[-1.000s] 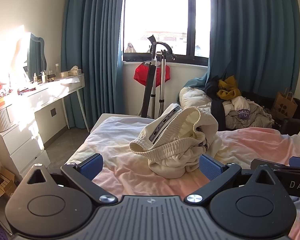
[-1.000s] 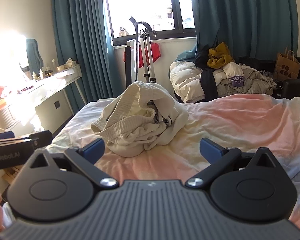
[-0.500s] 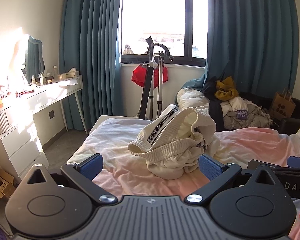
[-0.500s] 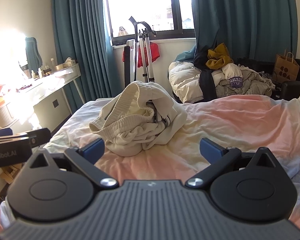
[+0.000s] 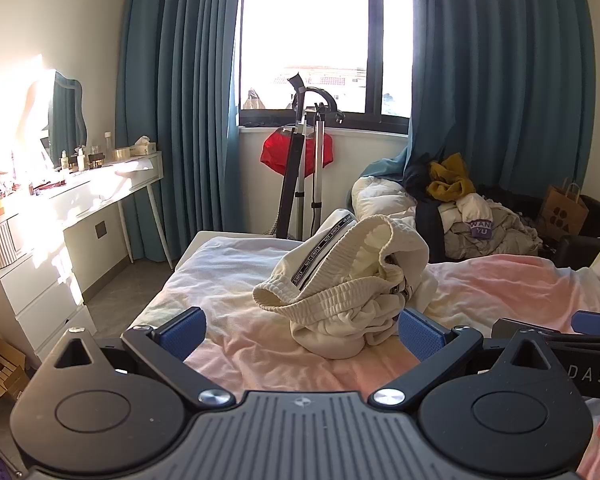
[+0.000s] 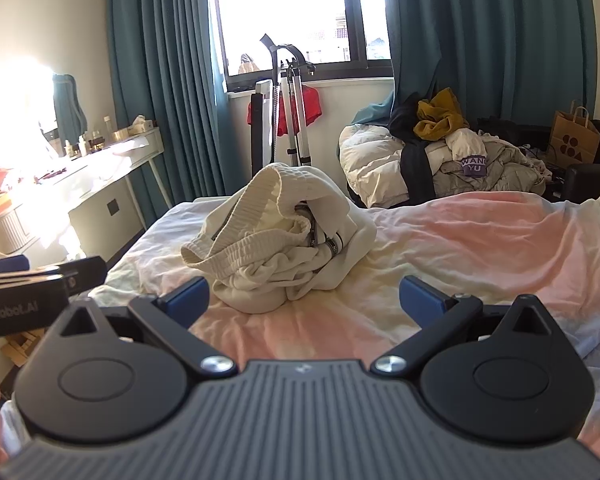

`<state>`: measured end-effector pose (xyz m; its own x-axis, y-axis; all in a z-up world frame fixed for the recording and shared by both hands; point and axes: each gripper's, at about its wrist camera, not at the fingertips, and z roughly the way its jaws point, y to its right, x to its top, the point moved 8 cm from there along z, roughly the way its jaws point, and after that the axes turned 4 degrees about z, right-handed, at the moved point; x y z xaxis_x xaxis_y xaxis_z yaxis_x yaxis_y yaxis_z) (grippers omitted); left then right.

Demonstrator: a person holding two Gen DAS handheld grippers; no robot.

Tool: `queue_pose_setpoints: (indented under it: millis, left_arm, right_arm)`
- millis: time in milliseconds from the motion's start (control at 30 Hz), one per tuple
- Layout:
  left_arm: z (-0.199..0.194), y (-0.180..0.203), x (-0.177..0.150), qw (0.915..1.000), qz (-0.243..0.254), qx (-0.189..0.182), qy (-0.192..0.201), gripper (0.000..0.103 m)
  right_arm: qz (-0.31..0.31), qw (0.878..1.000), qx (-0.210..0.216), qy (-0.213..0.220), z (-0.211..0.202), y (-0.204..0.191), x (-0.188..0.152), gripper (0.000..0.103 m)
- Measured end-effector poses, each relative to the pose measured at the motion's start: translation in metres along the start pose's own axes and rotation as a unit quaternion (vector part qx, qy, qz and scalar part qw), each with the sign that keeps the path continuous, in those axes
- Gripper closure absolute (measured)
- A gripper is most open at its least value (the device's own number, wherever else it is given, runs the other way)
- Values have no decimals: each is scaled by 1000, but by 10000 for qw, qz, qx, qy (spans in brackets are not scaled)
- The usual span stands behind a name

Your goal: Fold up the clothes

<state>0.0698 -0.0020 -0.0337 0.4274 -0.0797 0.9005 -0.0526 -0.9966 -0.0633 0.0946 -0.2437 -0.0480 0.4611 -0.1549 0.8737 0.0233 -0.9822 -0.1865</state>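
A crumpled cream garment with an elastic waistband and a black lettered tape lies in a heap on the bed's pink-and-white sheet. It also shows in the right wrist view. My left gripper is open and empty, held just short of the heap. My right gripper is open and empty, also just short of it, with the heap ahead and slightly left. The right gripper's body shows at the right edge of the left wrist view; the left gripper's body shows at the left edge of the right wrist view.
A pile of other clothes and bedding lies beyond the bed under teal curtains. A garment steamer stand with a red cloth stands at the window. A white dressing table and drawers stand left. A paper bag stands far right.
Both grippers have shifted only slightly; the left wrist view has tilted up a little. The garment has not moved and both grippers stay open.
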Motion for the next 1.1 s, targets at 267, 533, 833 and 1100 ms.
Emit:
queue_pose_setpoints:
  millis: [267,533,833,1100]
  left_arm:
    - [0,0,-1,10000,3,-17,6,0]
    - [3,-4,-6,9999,-77,-54,45,0]
    - [26,-19,-39,9996,227,-147,60,0]
    - [61,-50,-52,9998,-109,-140,-18,0]
  right_arm:
    - [-24,10000,33,-12,-1,-3,-2,0]
    - [-19,10000,74,-3,1,-3,-3,0]
    - [189,9991,373,119,15,0,-14,0]
    - [166,9988,390,236,83,-10,13,0]
